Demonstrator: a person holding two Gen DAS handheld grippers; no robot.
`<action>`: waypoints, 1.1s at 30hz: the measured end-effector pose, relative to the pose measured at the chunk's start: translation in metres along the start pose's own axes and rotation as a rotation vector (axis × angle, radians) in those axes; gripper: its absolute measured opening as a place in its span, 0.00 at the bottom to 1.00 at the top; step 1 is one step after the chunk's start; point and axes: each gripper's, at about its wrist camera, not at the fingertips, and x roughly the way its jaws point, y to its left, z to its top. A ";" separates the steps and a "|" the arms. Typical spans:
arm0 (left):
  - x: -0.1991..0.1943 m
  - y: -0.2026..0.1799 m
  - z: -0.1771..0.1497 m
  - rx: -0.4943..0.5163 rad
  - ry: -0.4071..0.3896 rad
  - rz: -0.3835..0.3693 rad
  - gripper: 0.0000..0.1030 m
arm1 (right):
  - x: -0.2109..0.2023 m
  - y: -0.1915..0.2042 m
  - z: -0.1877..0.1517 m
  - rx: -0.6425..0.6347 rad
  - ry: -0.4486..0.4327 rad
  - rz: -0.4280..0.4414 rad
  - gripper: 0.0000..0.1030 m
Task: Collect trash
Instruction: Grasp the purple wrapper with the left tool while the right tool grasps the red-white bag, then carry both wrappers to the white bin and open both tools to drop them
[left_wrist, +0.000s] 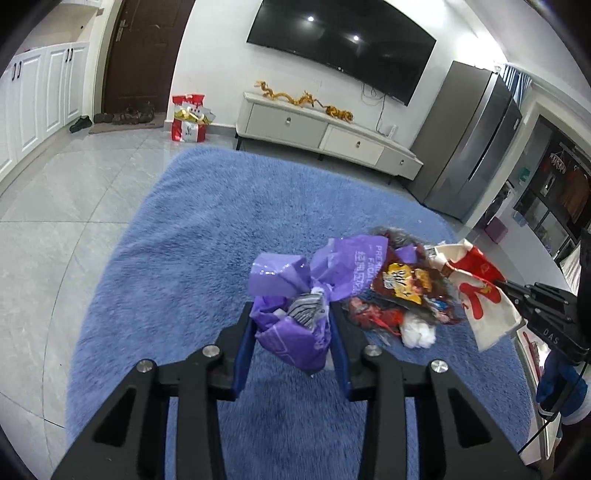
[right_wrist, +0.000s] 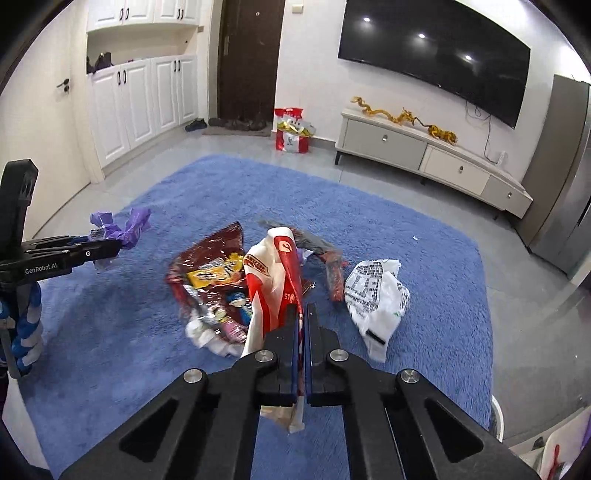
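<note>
My left gripper (left_wrist: 291, 308) is shut on a crumpled purple plastic bag (left_wrist: 288, 280), which hangs just above the blue rug (left_wrist: 177, 240). To its right, my right gripper (right_wrist: 303, 308) is shut on a red and white plastic bag (right_wrist: 269, 280), whose lower end dangles below the jaws. Between the two lies a pile of snack wrappers (right_wrist: 210, 273) with a dark red and yellow packet on top and some white tissue. A white bag with black print (right_wrist: 376, 291) rests on the rug to the right. The right wrist view shows the left gripper (right_wrist: 114, 245) holding the purple bag (right_wrist: 133, 225).
The rug lies on a pale tiled floor (left_wrist: 55, 192). A low TV cabinet (right_wrist: 424, 155) stands along the far wall under a television. A grey fridge (left_wrist: 472, 147) is at the right. A red gift bag (right_wrist: 291, 129) and shoes sit by the dark door.
</note>
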 end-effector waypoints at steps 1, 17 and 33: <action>-0.008 -0.001 -0.003 0.002 -0.008 0.000 0.34 | -0.005 0.001 -0.002 0.003 -0.006 0.001 0.02; -0.075 -0.039 -0.009 0.077 -0.084 -0.044 0.33 | -0.113 -0.015 -0.034 0.074 -0.165 -0.028 0.02; -0.005 -0.216 0.010 0.326 0.051 -0.245 0.33 | -0.174 -0.147 -0.095 0.265 -0.219 -0.263 0.02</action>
